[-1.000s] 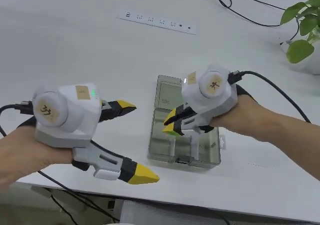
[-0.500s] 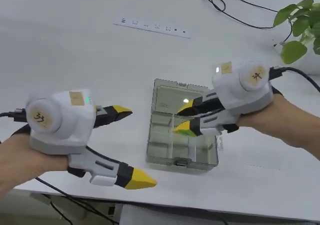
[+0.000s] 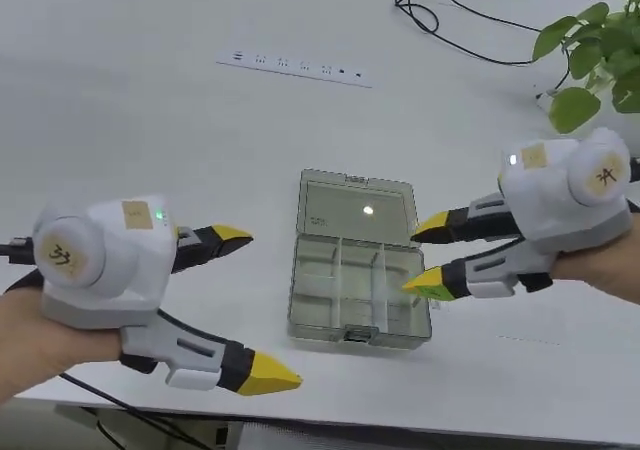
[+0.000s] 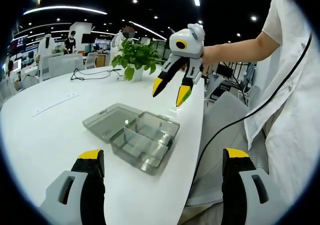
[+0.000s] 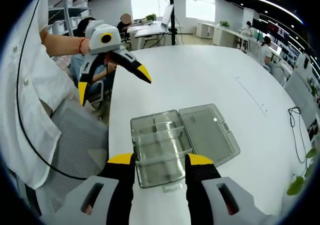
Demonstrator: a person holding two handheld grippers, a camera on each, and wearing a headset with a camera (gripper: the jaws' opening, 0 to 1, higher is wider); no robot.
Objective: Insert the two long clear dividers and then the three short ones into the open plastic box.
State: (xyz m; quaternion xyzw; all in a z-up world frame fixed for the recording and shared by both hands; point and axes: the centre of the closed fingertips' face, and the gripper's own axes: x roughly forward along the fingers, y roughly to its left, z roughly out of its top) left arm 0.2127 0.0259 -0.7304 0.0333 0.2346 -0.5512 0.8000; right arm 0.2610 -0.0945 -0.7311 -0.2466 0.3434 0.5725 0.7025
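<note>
An open-plan office stretches behind, its desks and ceiling lights bent by the fisheye gripper views, the distant figures too small to make out. A broad white workbench (image 3: 150,120) takes up the head view.

At the bench's centre lies the translucent grey plastic box (image 3: 340,205), open, with its lid folded flat toward 12 o'clock. Clear plastic dividers (image 5: 160,132) stand in its base and split it into compartments. Glare and the clear plastic make an exact count hard, though the right gripper view suggests two long strips with short ones between them.

The left gripper (image 3: 255,305), white with black jaws and yellow tips, hangs at 8 o'clock from the box, well apart from it. Its jaws are spread wide and hold nothing. The hand behind it is cut off by the frame edge.

The right gripper (image 3: 420,260), of the same make, sits at 3 o'clock with its tips over the box's right edge, seemingly raised above it. Its jaws are parted more narrowly and also carry nothing.

A leafy green plant (image 3: 590,55) shows at 2 o'clock, clipped by the frame. A long white power strip (image 3: 295,67) lies at 11 o'clock, and a looped black cable (image 3: 450,20) at 1 o'clock.
</note>
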